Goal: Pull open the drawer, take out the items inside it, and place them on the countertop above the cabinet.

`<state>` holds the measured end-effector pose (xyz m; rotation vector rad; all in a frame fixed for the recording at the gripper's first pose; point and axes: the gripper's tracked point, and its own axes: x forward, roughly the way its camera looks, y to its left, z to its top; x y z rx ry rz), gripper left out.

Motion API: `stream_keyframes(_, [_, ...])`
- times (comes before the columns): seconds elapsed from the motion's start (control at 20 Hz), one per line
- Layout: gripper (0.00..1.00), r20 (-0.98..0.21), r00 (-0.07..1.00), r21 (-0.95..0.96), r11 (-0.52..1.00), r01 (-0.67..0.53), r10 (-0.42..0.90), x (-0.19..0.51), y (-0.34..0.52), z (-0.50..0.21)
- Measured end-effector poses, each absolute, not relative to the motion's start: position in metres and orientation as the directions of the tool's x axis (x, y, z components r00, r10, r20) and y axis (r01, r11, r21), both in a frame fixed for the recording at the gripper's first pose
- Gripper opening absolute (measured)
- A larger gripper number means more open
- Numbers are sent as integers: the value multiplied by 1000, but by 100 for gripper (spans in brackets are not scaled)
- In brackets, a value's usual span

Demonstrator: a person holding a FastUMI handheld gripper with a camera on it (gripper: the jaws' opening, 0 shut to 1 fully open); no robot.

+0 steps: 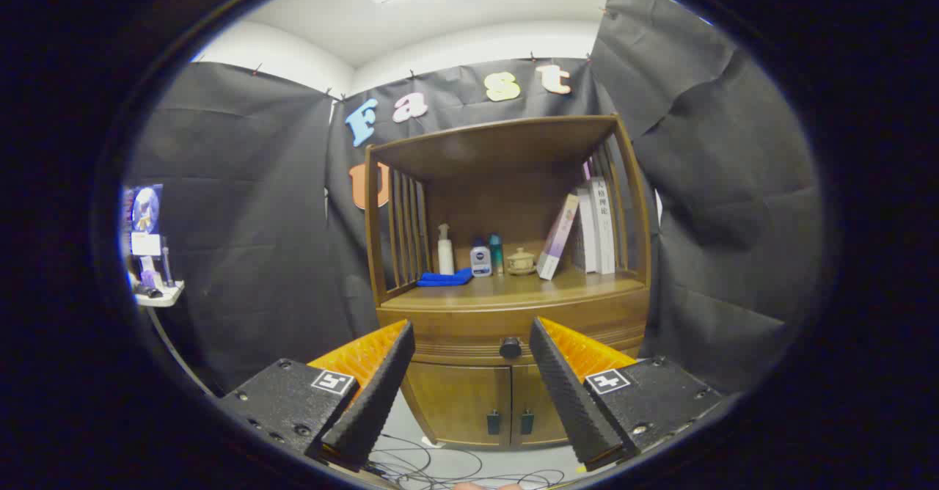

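Note:
A brown wooden cabinet (506,277) stands ahead against the booth wall. Its drawer (469,332) is closed, with a dark round knob (510,347) in the middle of the front. The knob lies beyond my fingertips, in line with the gap between them. My gripper (472,332) is open, with nothing between its fingers, and is still some way from the cabinet. The countertop (513,288) above the drawer carries a folded blue cloth (444,278), a white pump bottle (444,250), a small white bottle (480,259), a teal bottle (497,254), a small lidded pot (521,261) and leaning books (583,233).
Under the drawer are two cabinet doors (484,402) with small dark handles. Loose cables (440,468) lie on the floor in front. A small white side table (158,295) with odds and ends stands to the left.

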<state>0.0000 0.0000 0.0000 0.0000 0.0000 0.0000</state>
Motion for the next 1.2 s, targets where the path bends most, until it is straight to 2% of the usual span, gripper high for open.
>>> stream_keyframes(0.9, [99, -26, 1000, 3, 1000, 7, -7, 30, 1, -16])
stream_keyframes(1.2, [99, -108, 994, 24, 1000, 14, -11, 64, -9, -45])
